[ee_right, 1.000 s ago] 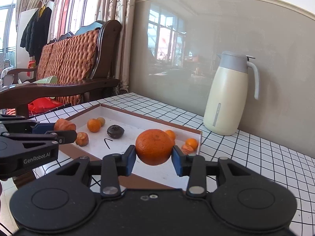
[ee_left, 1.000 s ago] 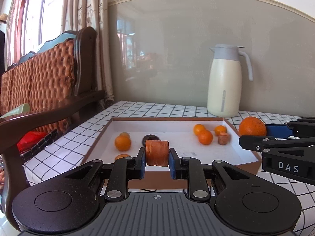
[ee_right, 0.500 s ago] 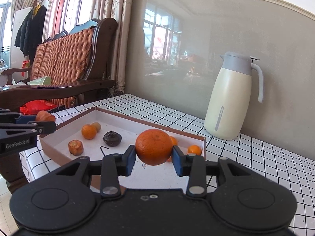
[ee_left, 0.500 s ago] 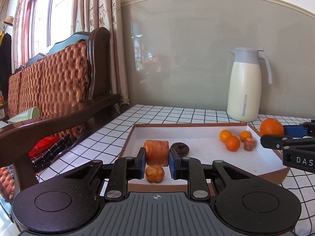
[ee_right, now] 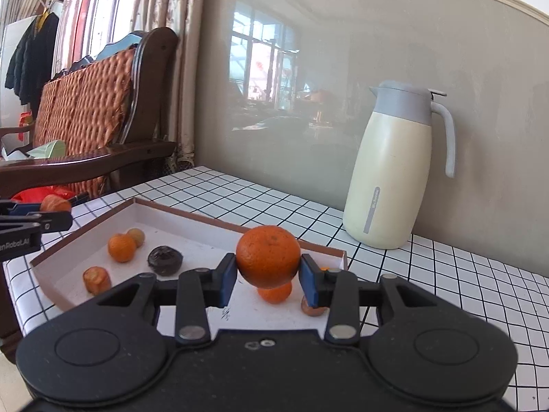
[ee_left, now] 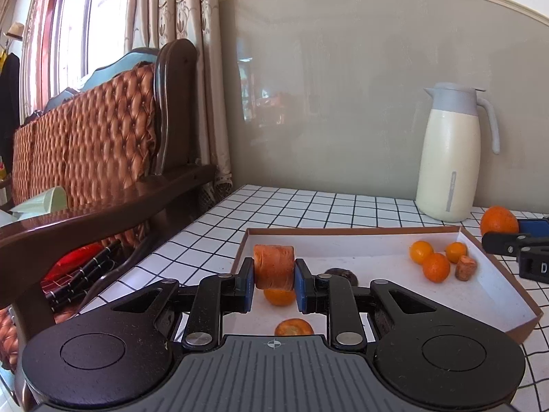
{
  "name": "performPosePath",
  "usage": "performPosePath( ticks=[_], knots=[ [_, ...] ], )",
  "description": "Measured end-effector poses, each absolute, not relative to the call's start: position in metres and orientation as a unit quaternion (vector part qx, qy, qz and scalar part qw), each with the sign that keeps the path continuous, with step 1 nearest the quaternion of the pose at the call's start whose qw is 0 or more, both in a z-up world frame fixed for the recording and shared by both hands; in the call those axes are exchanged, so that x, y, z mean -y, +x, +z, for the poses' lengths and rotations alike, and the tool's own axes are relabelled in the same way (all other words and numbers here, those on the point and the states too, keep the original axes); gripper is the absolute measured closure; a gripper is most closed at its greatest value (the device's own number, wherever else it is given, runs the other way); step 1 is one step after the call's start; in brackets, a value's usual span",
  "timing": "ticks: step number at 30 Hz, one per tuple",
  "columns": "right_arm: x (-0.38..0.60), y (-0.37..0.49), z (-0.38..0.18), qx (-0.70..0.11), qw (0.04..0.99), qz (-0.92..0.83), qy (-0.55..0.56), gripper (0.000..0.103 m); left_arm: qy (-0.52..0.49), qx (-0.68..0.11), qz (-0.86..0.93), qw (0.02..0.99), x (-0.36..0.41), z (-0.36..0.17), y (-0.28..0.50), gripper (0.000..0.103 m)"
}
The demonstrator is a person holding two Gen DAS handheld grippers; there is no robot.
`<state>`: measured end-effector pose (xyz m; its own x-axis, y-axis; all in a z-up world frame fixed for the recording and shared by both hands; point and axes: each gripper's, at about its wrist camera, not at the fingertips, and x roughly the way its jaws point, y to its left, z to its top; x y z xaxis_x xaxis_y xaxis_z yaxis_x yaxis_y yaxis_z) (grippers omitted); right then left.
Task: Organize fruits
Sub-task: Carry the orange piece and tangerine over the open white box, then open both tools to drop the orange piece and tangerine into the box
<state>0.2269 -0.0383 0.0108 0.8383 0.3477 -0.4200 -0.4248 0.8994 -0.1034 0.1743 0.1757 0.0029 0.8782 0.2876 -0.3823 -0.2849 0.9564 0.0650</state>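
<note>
Gripped across its flat ends above the tray's [ee_left: 507, 276] left corner, a stubby orange chunk [ee_left: 273, 266] is held by the left gripper [ee_left: 273, 283]; it looks firm and light. Rightward, a round orange [ee_right: 268, 256], slippery-skinned, is clamped at its widest girth by the right gripper [ee_right: 267, 279].

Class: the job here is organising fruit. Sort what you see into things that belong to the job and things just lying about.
Belongs to the job:
- left tongs, shut on carrot chunk
- right tongs, shut on large orange
- tray
- small oranges

Just lying about:
- thermos jug
- wooden sofa
- curtains
</note>
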Motion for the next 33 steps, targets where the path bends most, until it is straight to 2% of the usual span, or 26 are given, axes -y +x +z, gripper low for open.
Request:
performPosePath(
  ticks=[23,24,25,26,27,29,33],
  knots=[
    [0.039,0.305,-0.007,-0.247,0.946,0.191,-0.091,0.07,-0.003,-0.22,0.146,0.964,-0.203,-0.006,0.256,0.079],
    [0.04,0.307,-0.008,-0.245,0.947,0.186,-0.093,0.066,-0.005,-0.219,0.148,0.964,-0.203,-0.006,0.258,0.068],
    [0.041,0.307,-0.008,-0.237,0.95,0.178,-0.094,0.041,-0.004,-0.213,0.152,0.965,-0.202,-0.007,0.258,0.02],
    [0.044,0.306,-0.007,-0.221,0.956,0.168,-0.093,0.014,0.002,-0.202,0.158,0.966,-0.2,-0.007,0.256,0.0],
    [0.047,0.305,-0.006,-0.212,0.96,0.163,-0.089,0.012,0.011,-0.19,0.161,0.969,-0.198,-0.008,0.254,0.0],
    [0.049,0.307,-0.004,-0.22,0.958,0.162,-0.084,0.014,0.014,-0.191,0.159,0.969,-0.199,-0.006,0.256,0.0],
    [0.048,0.303,-0.004,-0.214,0.959,0.164,-0.083,0.011,0.012,-0.19,0.155,0.969,-0.2,-0.006,0.254,0.0]
  ],
)
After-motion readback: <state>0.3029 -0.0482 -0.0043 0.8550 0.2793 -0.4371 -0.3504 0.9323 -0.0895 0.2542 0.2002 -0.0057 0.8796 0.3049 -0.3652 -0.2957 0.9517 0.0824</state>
